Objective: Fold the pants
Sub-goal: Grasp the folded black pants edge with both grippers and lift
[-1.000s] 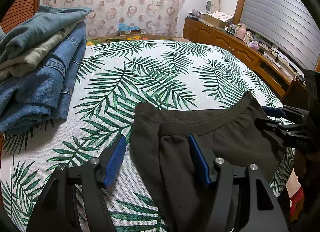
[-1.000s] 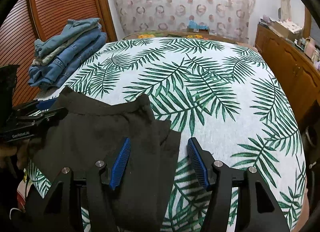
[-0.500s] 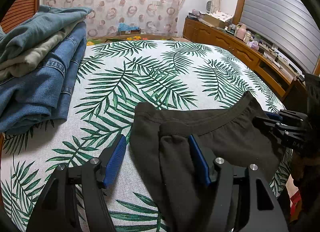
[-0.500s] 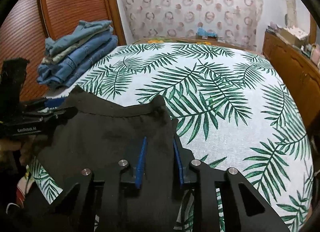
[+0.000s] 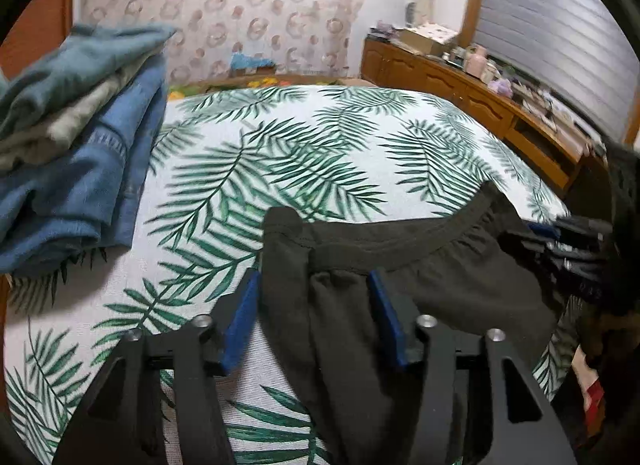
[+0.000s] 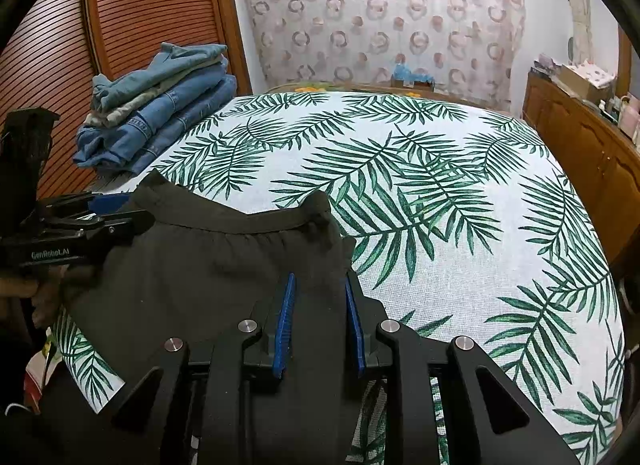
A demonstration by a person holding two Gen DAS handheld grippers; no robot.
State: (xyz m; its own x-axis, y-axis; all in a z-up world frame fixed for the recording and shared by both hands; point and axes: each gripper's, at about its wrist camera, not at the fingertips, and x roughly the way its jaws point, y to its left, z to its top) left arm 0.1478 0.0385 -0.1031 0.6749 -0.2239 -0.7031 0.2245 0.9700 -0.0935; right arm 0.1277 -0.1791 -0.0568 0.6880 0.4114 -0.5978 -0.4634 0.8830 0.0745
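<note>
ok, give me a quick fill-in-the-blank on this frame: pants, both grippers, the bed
1. The pants on the bed are ____ in colour.
2. The right gripper is ____ on the pants near the waistband.
3. The bedspread is printed with green ____ leaves.
4. The stack of folded jeans lies to the ____ of the left gripper in its own view.

Missing words: black; shut; palm; left

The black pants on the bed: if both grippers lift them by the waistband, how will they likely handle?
The black pants look thin and floppy: the waistband gathers and bunches between the right gripper fingers, so they would probably sag between the grips. They seem light, since the corner by the left gripper stands up. Slipping seems unlikely, as the cloth fills both gaps.
</note>
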